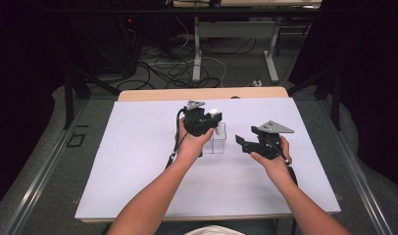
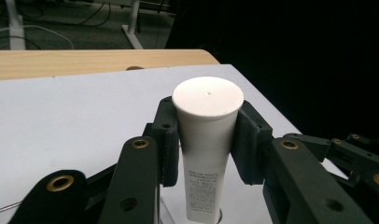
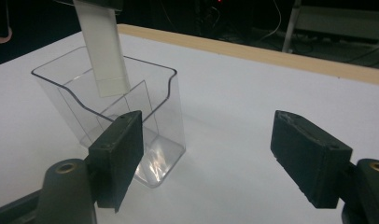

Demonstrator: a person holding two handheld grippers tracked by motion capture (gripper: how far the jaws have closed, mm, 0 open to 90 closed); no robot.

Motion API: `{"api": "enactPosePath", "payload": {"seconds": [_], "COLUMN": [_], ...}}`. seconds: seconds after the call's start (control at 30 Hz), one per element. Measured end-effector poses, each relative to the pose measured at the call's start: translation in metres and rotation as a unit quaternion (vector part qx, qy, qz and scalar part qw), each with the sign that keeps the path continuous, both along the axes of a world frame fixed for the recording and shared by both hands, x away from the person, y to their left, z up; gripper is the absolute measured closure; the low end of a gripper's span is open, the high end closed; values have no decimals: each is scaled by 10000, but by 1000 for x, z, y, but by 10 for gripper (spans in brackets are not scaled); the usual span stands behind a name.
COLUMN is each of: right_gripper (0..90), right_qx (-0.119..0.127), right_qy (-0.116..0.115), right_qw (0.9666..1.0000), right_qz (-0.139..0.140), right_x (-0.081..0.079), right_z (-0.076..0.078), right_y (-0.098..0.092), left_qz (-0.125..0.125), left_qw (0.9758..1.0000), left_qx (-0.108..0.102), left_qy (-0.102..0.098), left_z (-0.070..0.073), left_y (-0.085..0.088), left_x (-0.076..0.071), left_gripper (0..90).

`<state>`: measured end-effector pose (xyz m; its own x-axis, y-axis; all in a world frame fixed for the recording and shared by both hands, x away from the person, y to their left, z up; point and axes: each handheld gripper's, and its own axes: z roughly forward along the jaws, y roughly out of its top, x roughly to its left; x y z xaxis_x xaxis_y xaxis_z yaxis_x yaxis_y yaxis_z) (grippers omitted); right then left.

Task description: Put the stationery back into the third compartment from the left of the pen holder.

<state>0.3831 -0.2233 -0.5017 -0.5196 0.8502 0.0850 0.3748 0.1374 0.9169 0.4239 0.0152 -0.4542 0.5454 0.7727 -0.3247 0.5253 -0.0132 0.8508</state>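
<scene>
The left gripper (image 1: 203,128), at centre frame in the high view, clamps a white tube (image 2: 207,140) upright, its crimped end down inside a clear plastic holder (image 3: 145,121). The right gripper (image 1: 249,144), right of centre, has jaws wide apart, nothing between them. A white mat (image 1: 138,161) covers a wooden table (image 1: 153,94); cables litter the dark floor (image 1: 167,68) beyond. The tube's small print is unreadable.

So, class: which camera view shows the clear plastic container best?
The right gripper view: the clear container shows whole there, dividers included, with the white tube hanging into it. In the high view the container is small and partly behind the left gripper. The left gripper view catches just a sliver below the tube.
</scene>
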Motion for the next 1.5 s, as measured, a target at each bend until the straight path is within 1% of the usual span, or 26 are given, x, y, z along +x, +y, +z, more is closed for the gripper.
{"api": "enactPosePath", "payload": {"seconds": [0.07, 0.1, 0.2, 0.23, 0.27, 0.3, 0.33, 0.4, 0.43, 0.5, 0.57, 0.63, 0.67, 0.8, 0.9, 0.93, 0.97, 1.0, 1.03, 1.07, 1.2, 1.27, 1.3, 1.37, 1.43, 1.5], "right_gripper": [218, 217, 200, 197, 195, 192, 186, 184, 184, 183, 183, 183, 183, 183, 183, 183, 183, 183, 183, 183, 182, 183, 183, 183, 183, 182], "right_qx": [-15, -8, -41, -91, -70, -101, -114, -105, -109, -135, -138, -138, -149, -152, -141, -154, -129, -166, -133, -131, -119, -123, -128, -140, -130, -111], "right_qy": [81, 139, 269, 257, 293, 286, 298, 310, 292, 270, 291, 294, 289, 292, 348, 330, 318, 287, 306, 304, 297, 285, 274, 285, 263, 279], "right_qw": [10000, 9999, 9996, 9995, 9994, 9994, 9993, 9993, 9993, 9993, 9992, 9992, 9992, 9992, 9990, 9991, 9991, 9992, 9992, 9992, 9992, 9992, 9992, 9992, 9993, 9992], "right_qz": [-56, -75, -122, -153, -160, -162, -177, -192, -199, -207, -230, -240, -245, -232, -236, -231, -233, -216, -223, -221, -243, -247, -249, -242, -252, -277], "right_x": [2, 3, 5, 6, 6, 6, 6, 7, 7, 7, 7, 7, 7, 7, 6, 6, 6, 7, 6, 6, 6, 6, 6, 6, 6, 5], "right_z": [-3, -4, -7, -8, -9, -10, -10, -11, -11, -12, -12, -12, -12, -12, -13, -13, -14, -14, -14, -13, -13, -13, -12, -12, -12, -11], "right_y": [-2, -3, -6, -6, -6, -7, -7, -8, -8, -9, -8, -8, -8, -8, -8, -9, -9, -10, -10, -10, -11, -11, -11, -11, -12, -11], "left_qz": [-8, 8, -16, -9, -14, -6, -2, -25, -21, -1, -45, -49, -50, -102, -136, -137, -138, -150, -184, -229, -283, -320, -300, -271, -302, -214], "left_qw": [9999, 9999, 9996, 9996, 9994, 9994, 9993, 9990, 9989, 9990, 9983, 9980, 9976, 9966, 9955, 9946, 9942, 9940, 9938, 9930, 9929, 9933, 9938, 9941, 9944, 9942], "left_qx": [111, 101, 259, 262, 309, 312, 343, 424, 428, 419, 549, 591, 620, 746, 875, 958, 996, 979, 950, 988, 857, 747, 679, 610, 625, 624], "left_qy": [-46, -83, -128, -136, -159, -129, -162, -155, -193, -176, -186, -218, -295, -331, -324, -377, -392, -466, -547, -599, -773, -827, -829, -853, -801, -854], "left_z": [-3, -4, -7, -9, -10, -11, -12, -14, -15, -16, -18, -18, -19, -20, -20, -19, -19, -19, -18, -16, -7, -2, -1, 3, 7, 10], "left_y": [-2, -4, -6, -7, -7, -7, -8, -8, -9, -10, -10, -12, -13, -15, -17, -17, -17, -17, -16, -15, -8, -2, 2, 11, 22, 35], "left_x": [0, -1, -1, -1, -1, -1, -1, -2, -2, -2, -3, -3, -3, -5, -7, -7, -8, -8, -9, -10, -17, -21, -22, -25, -27, -30], "left_gripper": [665, 664, 664, 664, 664, 664, 664, 664, 664, 664, 663, 663, 663, 663, 662, 661, 658, 644, 577, 533, 457, 451, 438, 422, 407, 375]}}
